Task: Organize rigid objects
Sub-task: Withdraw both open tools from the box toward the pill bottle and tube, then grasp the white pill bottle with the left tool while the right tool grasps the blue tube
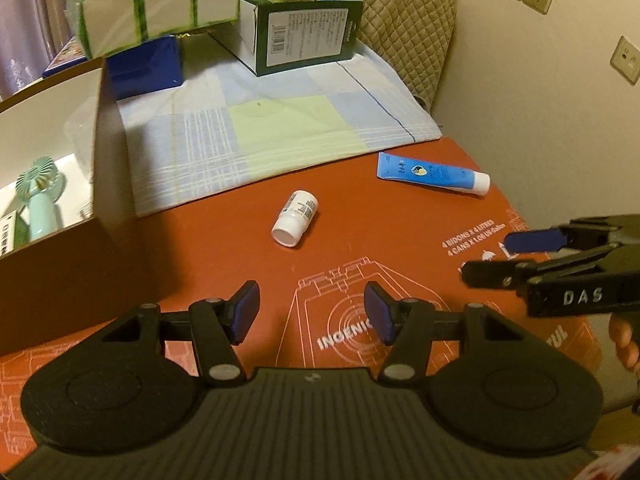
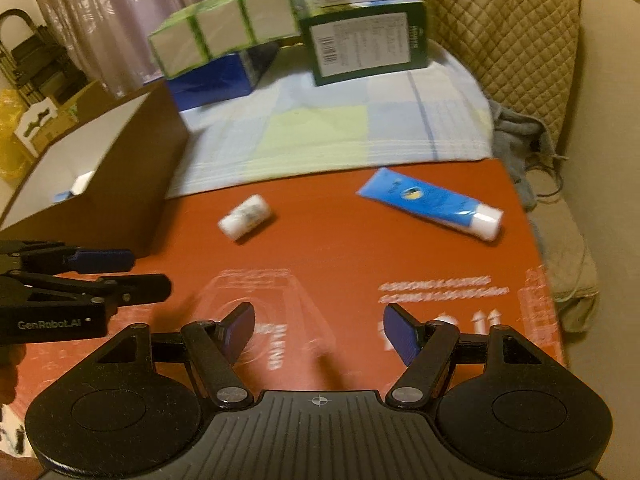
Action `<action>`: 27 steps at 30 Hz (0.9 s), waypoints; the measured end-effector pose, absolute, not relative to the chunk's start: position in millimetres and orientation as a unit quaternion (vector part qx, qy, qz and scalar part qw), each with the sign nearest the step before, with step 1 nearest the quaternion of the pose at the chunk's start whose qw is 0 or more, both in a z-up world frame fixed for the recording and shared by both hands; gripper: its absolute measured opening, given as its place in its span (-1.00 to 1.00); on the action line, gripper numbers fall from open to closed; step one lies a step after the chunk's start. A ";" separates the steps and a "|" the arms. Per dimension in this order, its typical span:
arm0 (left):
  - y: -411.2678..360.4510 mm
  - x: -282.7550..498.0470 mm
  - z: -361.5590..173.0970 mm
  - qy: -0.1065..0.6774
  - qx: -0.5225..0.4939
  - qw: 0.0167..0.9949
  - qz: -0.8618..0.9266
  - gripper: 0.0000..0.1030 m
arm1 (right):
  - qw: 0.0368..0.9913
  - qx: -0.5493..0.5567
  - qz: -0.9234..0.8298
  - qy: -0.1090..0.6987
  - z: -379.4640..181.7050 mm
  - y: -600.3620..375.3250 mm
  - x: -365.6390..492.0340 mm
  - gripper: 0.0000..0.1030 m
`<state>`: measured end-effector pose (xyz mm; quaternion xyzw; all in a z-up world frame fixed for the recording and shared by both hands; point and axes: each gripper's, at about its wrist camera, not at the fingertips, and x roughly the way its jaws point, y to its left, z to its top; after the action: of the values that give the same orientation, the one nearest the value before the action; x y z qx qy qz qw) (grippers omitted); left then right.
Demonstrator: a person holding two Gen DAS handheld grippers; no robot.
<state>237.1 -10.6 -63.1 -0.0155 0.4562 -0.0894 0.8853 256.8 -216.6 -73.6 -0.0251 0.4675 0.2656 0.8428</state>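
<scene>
While it lies on its side on the red printed surface, a small white bottle with a printed label and a white cap is seen, its cap end turned toward the left wrist camera. To its right, well apart, a blue tube with a white cap is laid flat, the cap pointing to the right, near the edge of the surface. Both items are shown again in the right wrist view, the bottle blurred and the tube slanted.

The left gripper is held above the red surface with its blue-padded fingers spread wide; nothing is gripped and nothing is touched. The right gripper is likewise opened wide and empty, its pads clear of the surface. Each tool is also seen from the side in the other's view, at the frame edge.

To the left, an open brown cardboard box is set, in which a mint-green handheld fan is visible. Behind the red surface a checked cloth is spread, on which a green box, a blue box and a wrapped pack of white blocks are stacked. A quilted cover is draped at the back right
</scene>
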 end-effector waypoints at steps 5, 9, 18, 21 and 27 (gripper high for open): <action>-21.1 260.0 -75.6 0.459 0.002 0.884 -0.091 0.03 | 0.851 -0.053 0.255 0.455 -81.0 -230.8 286.2 0.33; -27.2 278.6 -85.0 0.465 0.010 0.881 -0.088 0.03 | 0.857 -0.078 0.250 0.444 -88.3 -239.5 314.1 0.33; -32.6 311.9 -99.0 0.472 0.032 0.877 -0.080 0.03 | 0.859 -0.122 0.249 0.430 -108.0 -246.8 369.4 0.33; -34.3 320.1 -103.0 0.474 0.038 0.876 -0.080 0.03 | 0.854 -0.139 0.262 0.427 -114.8 -243.7 380.2 0.33; -36.1 332.9 -110.8 0.485 0.040 0.870 -0.082 0.03 | 0.831 -0.165 0.294 0.442 -126.9 -235.6 389.1 0.32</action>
<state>332.9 -36.1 -110.8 0.0398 0.4850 -0.0821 0.8698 389.1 -235.6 -126.9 -0.1655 0.4422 0.2944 0.8309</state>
